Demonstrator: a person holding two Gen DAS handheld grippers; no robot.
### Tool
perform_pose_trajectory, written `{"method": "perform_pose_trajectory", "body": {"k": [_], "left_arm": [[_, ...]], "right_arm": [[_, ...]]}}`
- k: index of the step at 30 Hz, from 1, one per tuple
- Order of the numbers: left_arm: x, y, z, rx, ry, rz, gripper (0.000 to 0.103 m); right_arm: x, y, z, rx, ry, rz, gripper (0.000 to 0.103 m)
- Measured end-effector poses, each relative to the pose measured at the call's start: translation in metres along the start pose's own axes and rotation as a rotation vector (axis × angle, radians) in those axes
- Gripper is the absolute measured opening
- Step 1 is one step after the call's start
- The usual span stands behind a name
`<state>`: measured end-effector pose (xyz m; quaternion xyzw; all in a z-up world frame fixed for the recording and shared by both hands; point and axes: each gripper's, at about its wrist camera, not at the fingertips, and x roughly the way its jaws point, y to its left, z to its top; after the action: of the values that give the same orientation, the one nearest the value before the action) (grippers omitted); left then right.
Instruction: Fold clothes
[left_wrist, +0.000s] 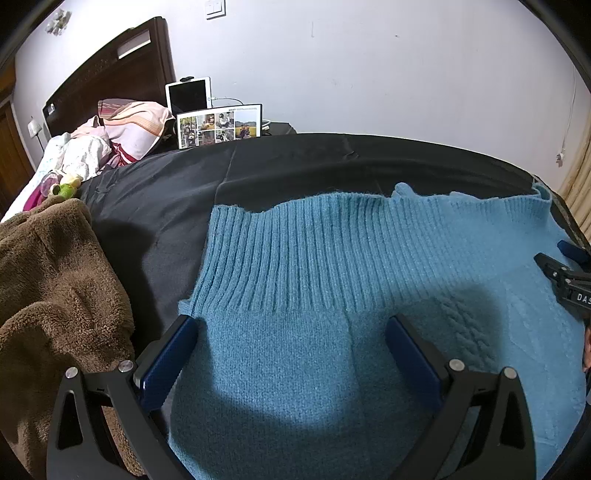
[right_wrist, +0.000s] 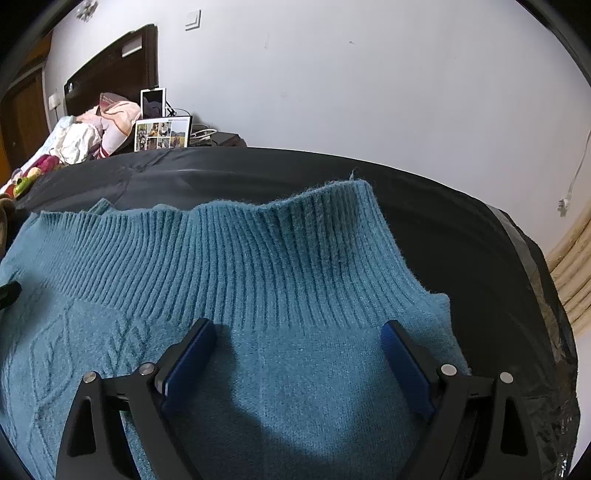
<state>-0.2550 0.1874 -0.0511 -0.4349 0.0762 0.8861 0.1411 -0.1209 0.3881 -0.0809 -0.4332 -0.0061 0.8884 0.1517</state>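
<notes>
A blue sweater (left_wrist: 332, 295) lies flat on the black-covered table (left_wrist: 166, 192), its near part cut off by the frame, a brown blanket (left_wrist: 55, 295) to its left, and the left hand-held gripper (left_wrist: 291, 332) and right hand-held gripper (right_wrist: 299, 336) both spread wide over it, pinching nothing.

White wall (left_wrist: 369, 74) with light switch (left_wrist: 215, 8); dark wooden headboard (left_wrist: 110, 70); bed piled with pillows (left_wrist: 136, 122); beige curtain (left_wrist: 578, 192) at right.
</notes>
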Motion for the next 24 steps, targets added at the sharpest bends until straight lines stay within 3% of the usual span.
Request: {"method": "perform_pose_trajectory", "body": {"k": [12, 15, 19, 24], "left_arm": [[0.0034, 0.0003, 0.0006, -0.003, -0.003, -0.003, 0.102], [0.0024, 0.0001, 0.0008, -0.003, -0.009, -0.007, 0.097], [0.0012, 0.0015, 0.0015, -0.017, -0.023, 0.015, 0.081], [0.0014, 0.0026, 0.0019, -0.026, -0.027, 0.016, 0.079]], "right_arm": [[0.0050, -0.0024, 0.0014, 0.022, 0.013, 0.011, 0.094], [0.0062, -0.0032, 0.0022, 0.023, 0.013, 0.013, 0.094], [0.0058, -0.0037, 0.0022, 0.024, 0.012, 0.016, 0.094], [0.0034, -0.0037, 0.0011, 0.026, 0.007, 0.018, 0.094]]}}
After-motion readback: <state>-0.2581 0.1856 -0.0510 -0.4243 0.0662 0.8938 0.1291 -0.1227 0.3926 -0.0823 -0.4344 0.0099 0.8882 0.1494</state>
